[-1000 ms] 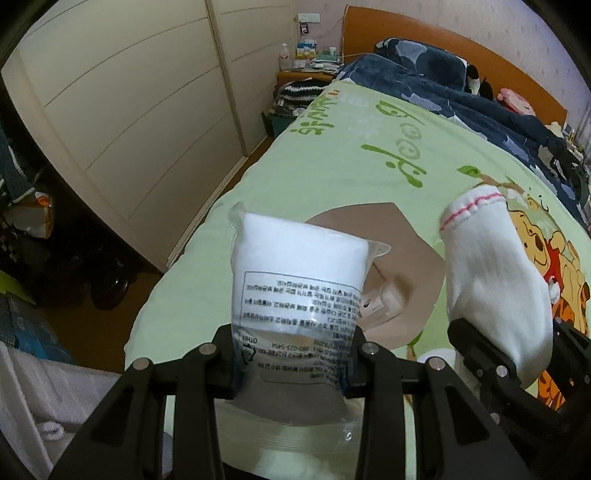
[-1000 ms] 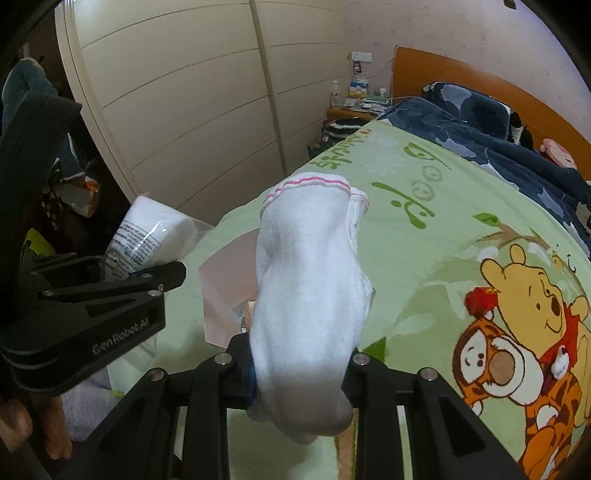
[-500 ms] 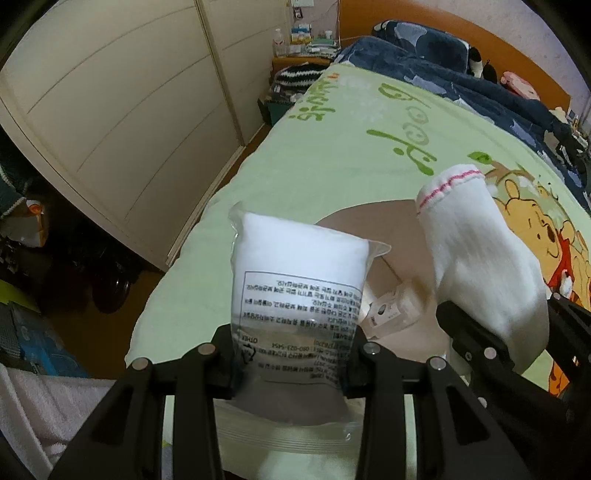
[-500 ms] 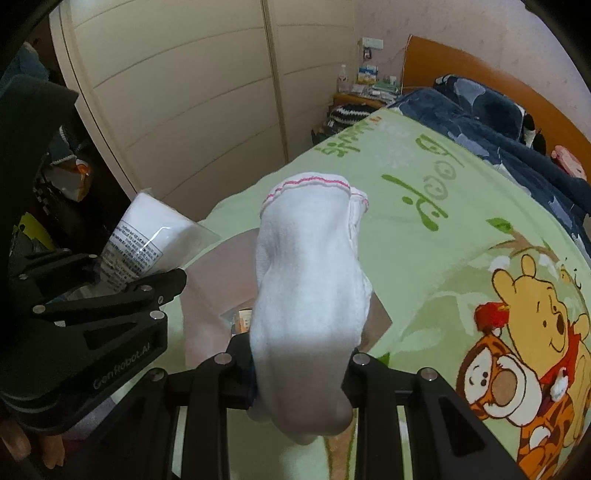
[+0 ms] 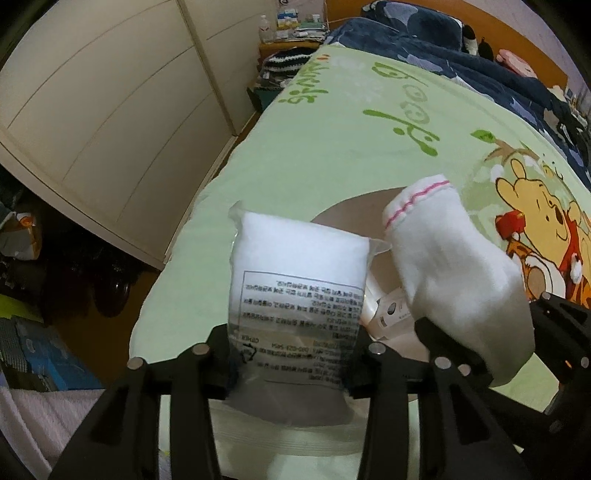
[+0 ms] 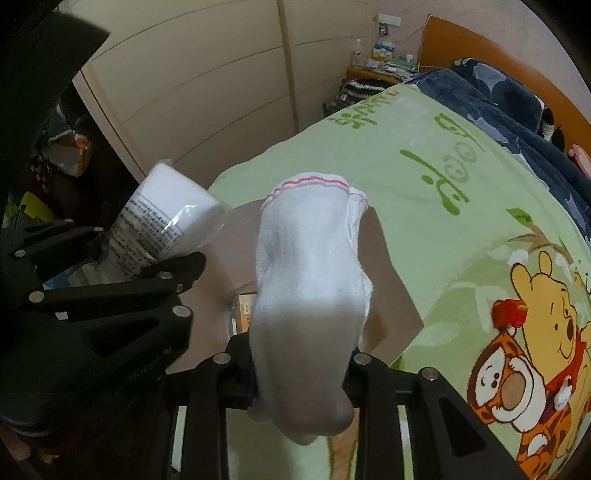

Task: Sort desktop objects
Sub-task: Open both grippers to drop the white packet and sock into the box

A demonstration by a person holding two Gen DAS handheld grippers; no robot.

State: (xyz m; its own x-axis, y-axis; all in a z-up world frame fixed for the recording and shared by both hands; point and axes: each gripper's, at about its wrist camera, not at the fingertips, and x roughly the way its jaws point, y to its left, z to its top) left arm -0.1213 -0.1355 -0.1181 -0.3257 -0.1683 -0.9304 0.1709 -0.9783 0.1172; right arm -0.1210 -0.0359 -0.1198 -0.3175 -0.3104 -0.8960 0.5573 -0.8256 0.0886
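My left gripper (image 5: 291, 354) is shut on a clear plastic packet of white pads with printed text (image 5: 299, 280), held upright above the bed. My right gripper (image 6: 301, 365) is shut on a white sock with a pink-stitched cuff (image 6: 310, 266), also held upright. The sock (image 5: 454, 273) shows at the right of the left wrist view, close beside the packet; the packet (image 6: 162, 218) and left gripper (image 6: 110, 295) show at the left of the right wrist view. Below both lies a brown cardboard sheet (image 6: 388, 295) with a small box (image 6: 243, 310) and a white bottle-like item (image 5: 388, 310) on it.
The cardboard lies on a green Winnie-the-Pooh bedspread (image 5: 351, 140). A dark blue duvet (image 5: 461, 55) is bunched at the far end by the wooden headboard. Cream wardrobe doors (image 5: 110, 103) stand to the left across a narrow floor gap. A cluttered nightstand (image 5: 291, 33) stands far back.
Both grippers have moved forward and closer together over the cardboard, each still holding its item. The sock now sits nearer the packet in the left wrist view.
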